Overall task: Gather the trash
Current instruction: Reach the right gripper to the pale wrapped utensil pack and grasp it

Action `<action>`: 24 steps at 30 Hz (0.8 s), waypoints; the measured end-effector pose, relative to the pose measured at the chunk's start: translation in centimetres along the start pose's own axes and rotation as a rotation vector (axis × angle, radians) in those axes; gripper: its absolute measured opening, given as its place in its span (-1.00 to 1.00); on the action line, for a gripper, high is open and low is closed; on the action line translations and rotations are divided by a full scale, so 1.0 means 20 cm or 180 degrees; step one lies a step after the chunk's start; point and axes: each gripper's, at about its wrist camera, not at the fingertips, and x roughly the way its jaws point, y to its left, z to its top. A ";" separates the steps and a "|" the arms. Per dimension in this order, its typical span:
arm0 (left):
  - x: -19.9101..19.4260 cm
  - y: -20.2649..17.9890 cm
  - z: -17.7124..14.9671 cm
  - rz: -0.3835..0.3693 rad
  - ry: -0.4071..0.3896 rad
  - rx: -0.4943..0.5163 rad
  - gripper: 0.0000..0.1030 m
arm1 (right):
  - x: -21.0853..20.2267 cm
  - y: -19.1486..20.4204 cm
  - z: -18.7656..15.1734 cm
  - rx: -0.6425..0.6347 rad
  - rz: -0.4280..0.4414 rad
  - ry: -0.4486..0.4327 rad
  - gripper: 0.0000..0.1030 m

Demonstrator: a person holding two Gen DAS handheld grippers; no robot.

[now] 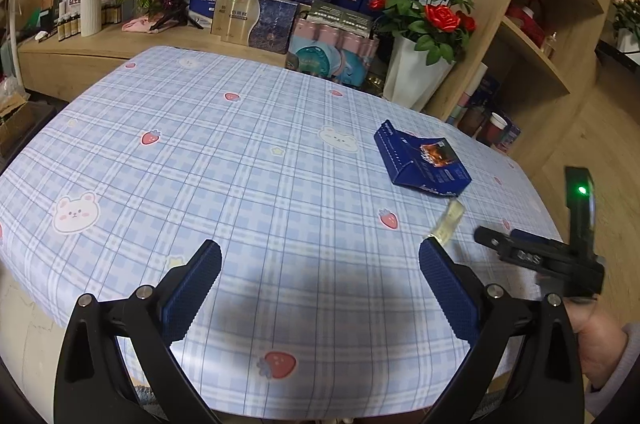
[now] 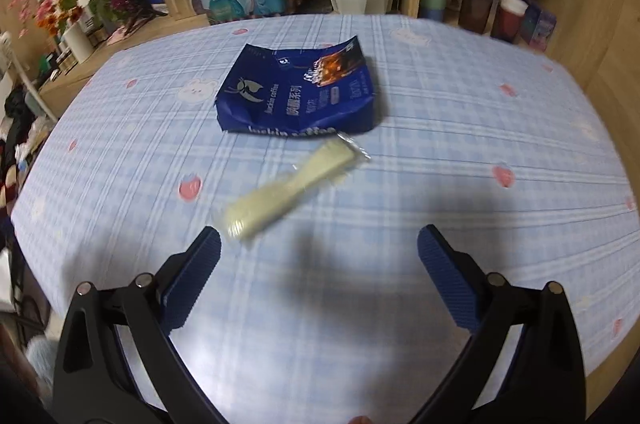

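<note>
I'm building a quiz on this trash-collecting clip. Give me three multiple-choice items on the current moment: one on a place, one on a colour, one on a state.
1. Where does the pale wrapper lie on the tablecloth?
A. On top of the coffee bag
B. Just in front of the coffee bag, nearer the right gripper
C. On the wooden shelf

2. What colour is the coffee bag?
A. Dark blue
B. Red
C. Green

3. How are the fingers of the right gripper?
A. Shut on the wrapper
B. Shut on the bag
C. Spread open, holding nothing

Answers:
1. B: in the right wrist view the wrapper stretches from the bag's near edge toward the gripper's left finger.
2. A: both views show a dark blue bag.
3. C: the two blue fingers stand wide apart with only cloth between them.
</note>
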 end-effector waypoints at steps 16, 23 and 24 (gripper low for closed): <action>0.25 -0.06 0.10 0.0031 0.0077 0.0182 0.88 | 0.37 0.02 0.15 -0.0145 -0.0143 0.0183 0.60; 0.35 -0.17 0.11 -0.0012 0.0158 0.0355 0.88 | 0.30 -0.03 0.11 -0.0515 0.0055 0.0240 -0.19; 0.37 -0.19 0.11 -0.0037 0.0198 0.0381 0.88 | 0.28 -0.04 0.11 -0.0567 0.0037 0.0245 -0.28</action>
